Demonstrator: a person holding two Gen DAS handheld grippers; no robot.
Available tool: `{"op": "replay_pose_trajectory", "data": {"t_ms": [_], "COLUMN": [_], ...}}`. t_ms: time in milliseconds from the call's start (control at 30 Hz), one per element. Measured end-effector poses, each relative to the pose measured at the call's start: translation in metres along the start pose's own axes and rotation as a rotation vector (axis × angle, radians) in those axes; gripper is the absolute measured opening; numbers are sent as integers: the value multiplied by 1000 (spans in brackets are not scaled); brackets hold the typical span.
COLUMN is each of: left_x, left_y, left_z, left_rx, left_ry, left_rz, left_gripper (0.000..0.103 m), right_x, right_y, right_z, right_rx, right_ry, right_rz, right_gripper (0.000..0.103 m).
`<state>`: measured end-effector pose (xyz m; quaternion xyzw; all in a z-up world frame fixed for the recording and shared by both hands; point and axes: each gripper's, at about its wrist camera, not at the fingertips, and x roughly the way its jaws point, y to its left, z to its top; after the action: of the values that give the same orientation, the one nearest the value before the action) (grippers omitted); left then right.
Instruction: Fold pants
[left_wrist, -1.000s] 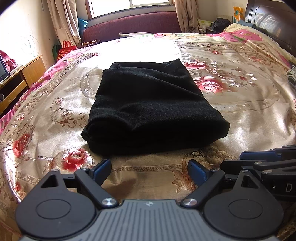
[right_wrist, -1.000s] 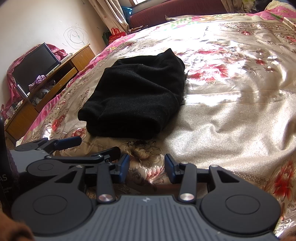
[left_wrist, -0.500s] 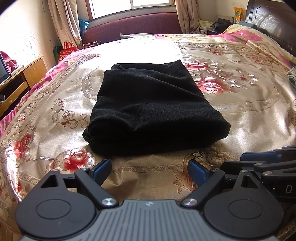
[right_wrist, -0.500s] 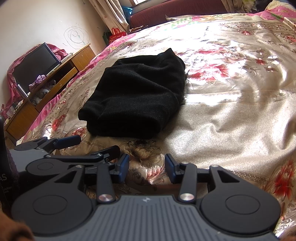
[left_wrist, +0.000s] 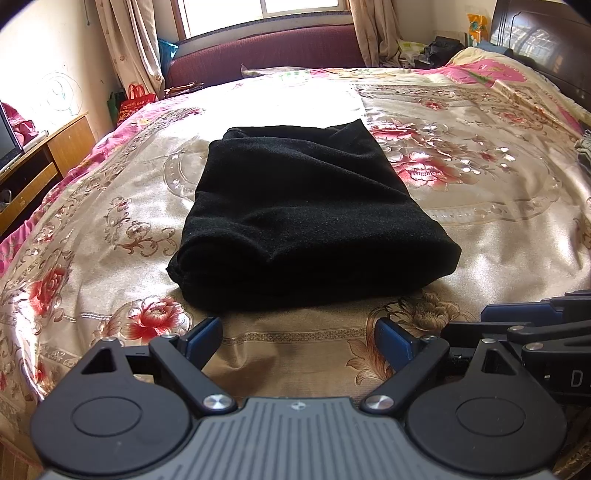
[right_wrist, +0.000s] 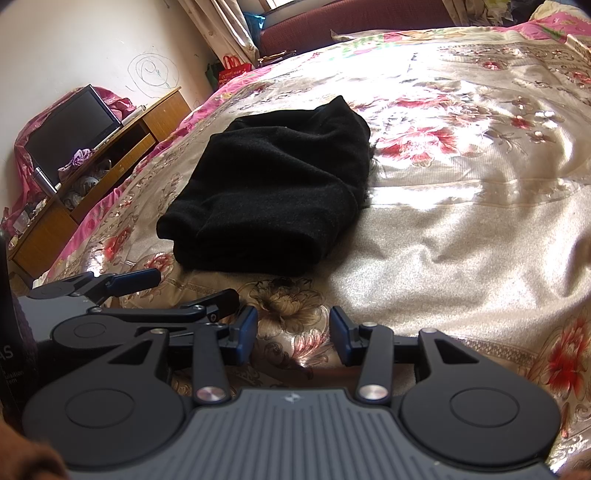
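Black pants lie folded into a thick rectangle in the middle of the floral bedspread; the right wrist view shows them up and to the left. My left gripper is open, its blue pads wide apart, hovering short of the pants' near edge with nothing between them. My right gripper is also open and empty, over the bedspread to the right of the pants' near edge. Each gripper shows at the edge of the other's view.
A wooden TV stand with a dark screen runs along the bed's left side. A maroon bench sits under the window beyond the bed. A dark headboard and some cloth are at the far right.
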<state>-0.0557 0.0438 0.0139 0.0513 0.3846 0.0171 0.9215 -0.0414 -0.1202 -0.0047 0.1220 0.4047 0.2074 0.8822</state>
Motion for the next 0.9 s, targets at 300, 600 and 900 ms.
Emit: {"op": "replay_pose_trajectory", "data": {"t_ms": [300,600,900], "left_x": [-1,-1,-2], "left_y": [-1,-2,-2], "left_z": [-1,-1,-1], "left_rx": [2,4,6], "left_ry": [-2,-5,-7], "left_rz": [4,8,12], "left_gripper": [102,102,102], "right_x": [0,0,0], "right_y": [0,0,1], "right_z": [0,0,-1], "right_rx": [-1,-1,-5], "right_ry": [1,0,0], "right_rz": [1,0,0], "right_gripper": [44,45,45]}}
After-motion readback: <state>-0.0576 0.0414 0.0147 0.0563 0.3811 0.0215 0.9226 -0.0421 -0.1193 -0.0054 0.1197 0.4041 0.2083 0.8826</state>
